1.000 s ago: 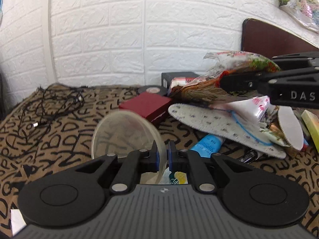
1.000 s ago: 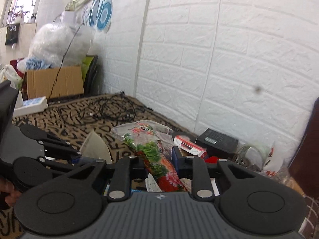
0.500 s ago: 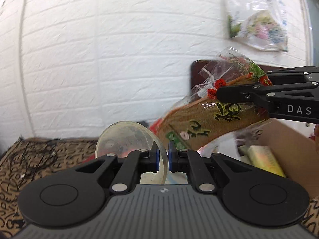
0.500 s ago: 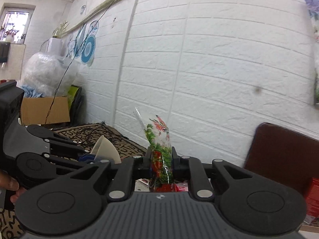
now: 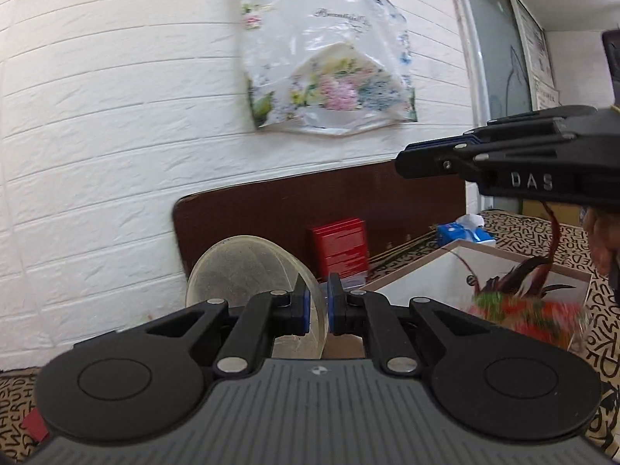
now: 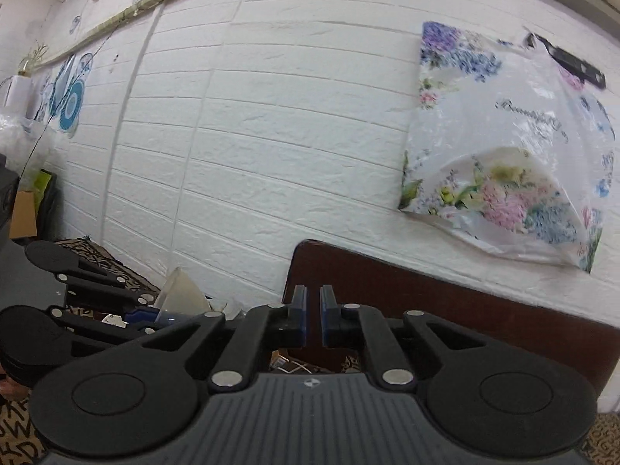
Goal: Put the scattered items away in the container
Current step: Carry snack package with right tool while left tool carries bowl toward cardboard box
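The left gripper (image 5: 317,304) is clamped on the rim of a clear lid (image 5: 248,271), which stands on edge at about 10 o'clock from the fingertips. The box (image 5: 438,267), the container, lies low at 4 o'clock in the left wrist view, with a blurred red and green packet (image 5: 523,310) at its right end, seemingly dropping in. The right gripper (image 5: 434,155) hangs above the box at 2 o'clock; in its own view its fingers (image 6: 300,310) stand a little apart with nothing between them.

To do the step in hand well, I judge the lid should be carried right until it sits over the bare white floor of the box, clear of the near wall, then tilted flat and lowered before the fingers part, so it does not roll out.
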`<state>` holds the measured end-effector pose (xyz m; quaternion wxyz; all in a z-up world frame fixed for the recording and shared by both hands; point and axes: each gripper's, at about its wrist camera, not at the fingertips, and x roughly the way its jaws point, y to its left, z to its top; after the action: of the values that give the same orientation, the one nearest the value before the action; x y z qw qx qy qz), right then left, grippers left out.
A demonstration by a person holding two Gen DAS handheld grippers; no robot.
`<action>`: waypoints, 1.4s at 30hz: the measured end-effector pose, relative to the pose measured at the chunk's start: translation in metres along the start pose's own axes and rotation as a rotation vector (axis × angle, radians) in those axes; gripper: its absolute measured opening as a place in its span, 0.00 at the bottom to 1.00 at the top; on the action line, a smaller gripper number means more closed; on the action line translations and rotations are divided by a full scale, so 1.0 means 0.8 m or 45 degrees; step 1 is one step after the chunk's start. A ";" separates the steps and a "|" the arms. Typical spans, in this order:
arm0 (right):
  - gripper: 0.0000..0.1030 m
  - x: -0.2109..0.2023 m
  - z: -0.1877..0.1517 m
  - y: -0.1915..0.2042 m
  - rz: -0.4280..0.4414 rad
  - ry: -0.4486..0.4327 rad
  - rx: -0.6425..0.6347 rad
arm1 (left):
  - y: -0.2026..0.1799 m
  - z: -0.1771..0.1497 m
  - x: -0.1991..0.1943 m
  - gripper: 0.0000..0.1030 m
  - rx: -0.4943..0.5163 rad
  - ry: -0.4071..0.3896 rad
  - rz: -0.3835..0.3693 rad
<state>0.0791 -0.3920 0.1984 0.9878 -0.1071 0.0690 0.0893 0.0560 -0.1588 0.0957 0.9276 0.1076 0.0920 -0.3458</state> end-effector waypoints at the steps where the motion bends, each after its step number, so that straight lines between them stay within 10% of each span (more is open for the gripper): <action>1: 0.06 -0.011 -0.009 -0.008 0.003 0.005 0.025 | -0.003 -0.002 0.002 0.10 -0.001 0.005 -0.008; 5: 0.14 -0.060 -0.047 -0.003 0.047 0.035 0.125 | -0.010 -0.022 0.005 0.10 0.013 0.046 -0.021; 8: 0.74 -0.121 -0.098 0.019 -0.057 -0.085 0.267 | -0.019 -0.044 0.005 0.10 -0.014 0.083 -0.046; 10: 0.89 -0.155 -0.136 0.039 -0.091 -0.163 0.388 | -0.030 -0.054 0.002 0.10 0.012 0.098 -0.060; 16: 0.71 -0.137 -0.170 0.072 0.037 0.029 0.446 | -0.049 -0.067 -0.006 0.11 0.060 0.124 -0.066; 23: 0.18 -0.093 -0.174 0.091 0.051 0.140 0.352 | -0.050 -0.089 -0.014 0.11 0.076 0.166 -0.016; 32: 0.11 -0.109 -0.149 0.074 0.100 0.052 0.377 | -0.056 -0.076 -0.028 0.11 0.079 0.122 -0.034; 42: 0.11 -0.125 -0.069 -0.004 -0.069 -0.108 0.267 | -0.103 0.031 0.007 0.11 0.189 -0.051 -0.107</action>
<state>-0.0245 -0.4236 0.1612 0.9977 -0.0013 0.0333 0.0593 0.0084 -0.2296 0.1067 0.9033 0.1651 0.0520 -0.3925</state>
